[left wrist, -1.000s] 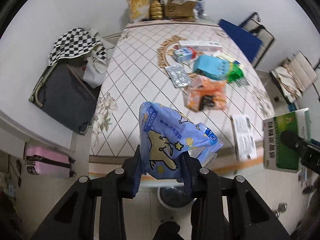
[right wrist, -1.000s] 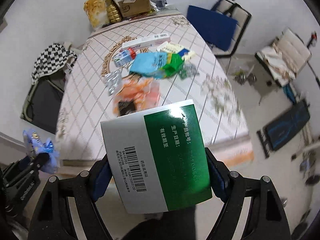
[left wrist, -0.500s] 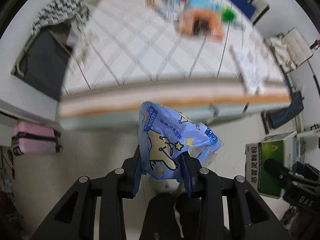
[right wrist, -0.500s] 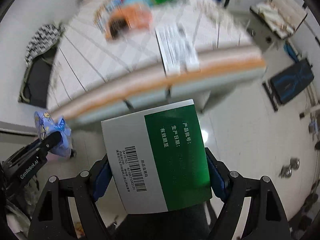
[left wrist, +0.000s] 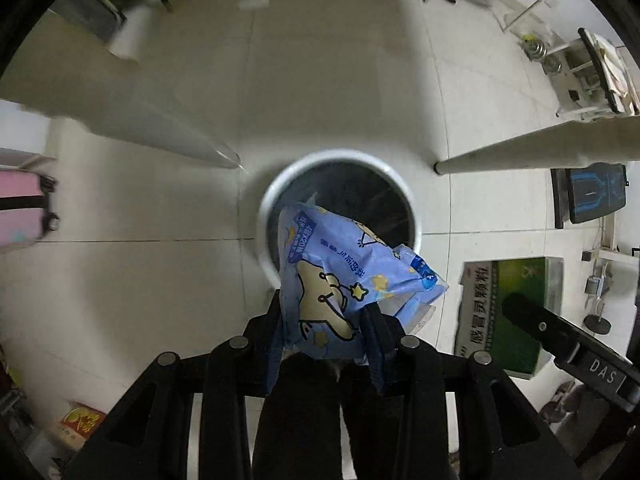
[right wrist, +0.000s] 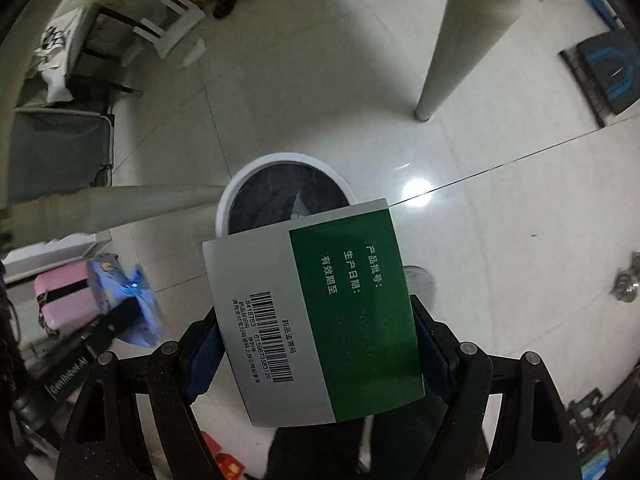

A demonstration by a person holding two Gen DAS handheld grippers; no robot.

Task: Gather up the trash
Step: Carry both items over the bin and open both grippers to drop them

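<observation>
The left gripper [left wrist: 328,332] pinches the lower end of a crumpled blue plastic wrapper printed with a cartoon animal and stars [left wrist: 344,280], and its jaws are easing apart with the wrapper between them. The wrapper's free end hangs over the near rim of the round white trash bin with a dark liner [left wrist: 340,160], which stands on the pale tiled floor between two table legs. The right gripper [right wrist: 316,344] clamps a grey-and-green cardboard medicine box with a barcode [right wrist: 312,320] by its two sides; the box's far edge overlaps the bin [right wrist: 280,160] in that view.

The risks look modest but real. The light wrapper sits near the rim, not the centre — released here it could flutter or snag on the edge and land on the floor. The broad box could strike the rim and tip out, and with both grippers crowding one opening, they might bump — knocking either item loose.
</observation>
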